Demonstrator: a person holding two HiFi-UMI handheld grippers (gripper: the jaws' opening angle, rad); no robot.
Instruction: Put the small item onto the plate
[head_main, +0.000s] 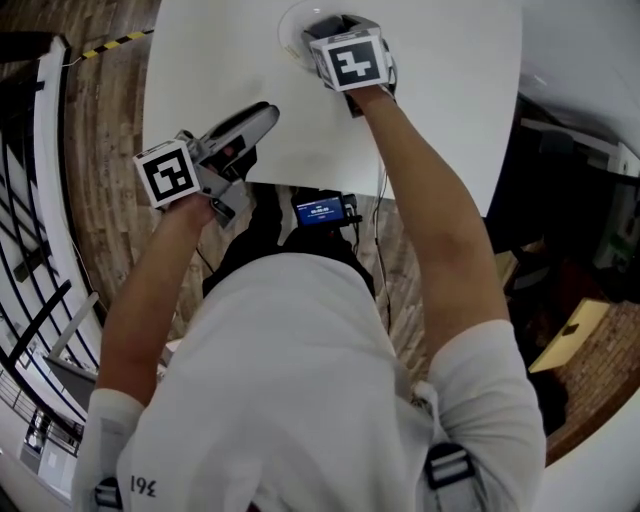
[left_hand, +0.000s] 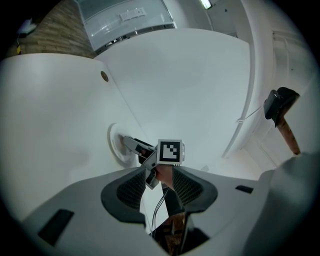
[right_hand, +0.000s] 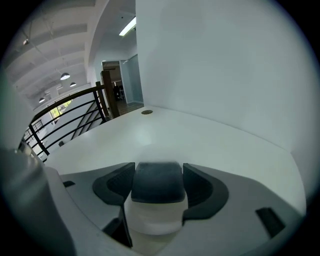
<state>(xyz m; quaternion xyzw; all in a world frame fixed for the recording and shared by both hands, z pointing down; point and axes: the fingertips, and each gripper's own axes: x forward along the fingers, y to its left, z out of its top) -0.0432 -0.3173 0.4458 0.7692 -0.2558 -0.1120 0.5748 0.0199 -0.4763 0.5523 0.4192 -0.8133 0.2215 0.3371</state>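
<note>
Carefully, the right claw (right_hand: 159, 172), clamped on the small item (right_hand: 152, 215), should sink straight to the plate (head_main: 287, 35) just below it before letting go, while the left claw (left_hand: 158, 186) hangs parted and empty.

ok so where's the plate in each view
Head view: the plate is at the top centre; only its left rim shows beside the right gripper.
Left gripper view: left of centre, seen nearly edge-on, with the right gripper's tip over it.
Right gripper view: cannot make it out; the dark-topped white item between the jaws fills the foreground.
Shared landmark: the white table, in all three.
</note>
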